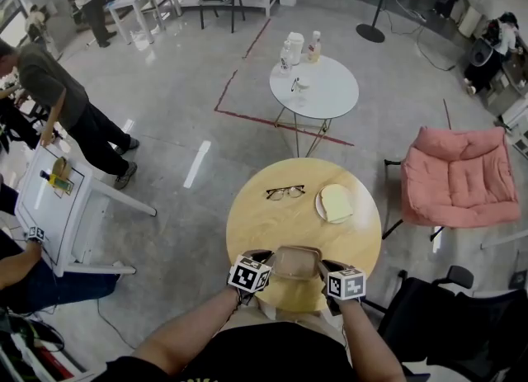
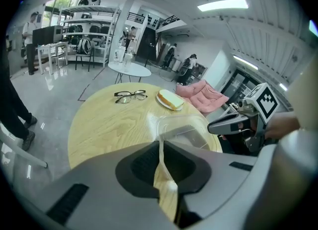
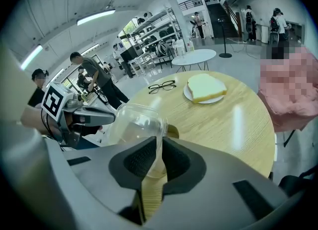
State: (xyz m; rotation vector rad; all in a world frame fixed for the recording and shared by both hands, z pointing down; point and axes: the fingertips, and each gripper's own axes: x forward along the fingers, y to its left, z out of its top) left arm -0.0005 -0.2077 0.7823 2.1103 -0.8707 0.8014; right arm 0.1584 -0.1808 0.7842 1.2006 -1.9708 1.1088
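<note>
Clear plastic container [image 1: 297, 261] is at the lower edge of the round wooden table [image 1: 272, 224], low centre of the head view, its long axis running left-right between the 2 grippers. The left gripper [image 1: 266, 257] has its jaws pinched on the left wall and the right gripper [image 1: 327, 266] on the right wall, both equally near. Glasses [image 1: 285, 192] and a plate of bread [image 1: 334, 203] lie well apart, higher up.

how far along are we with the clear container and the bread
Done: nothing shows as finished; the clear container looks empty. In hand: the left gripper and the right gripper are each shut on its rim, at the near edge of the table. Left: the bread lies on its plate, apart from the container, with the glasses beside it.
</note>
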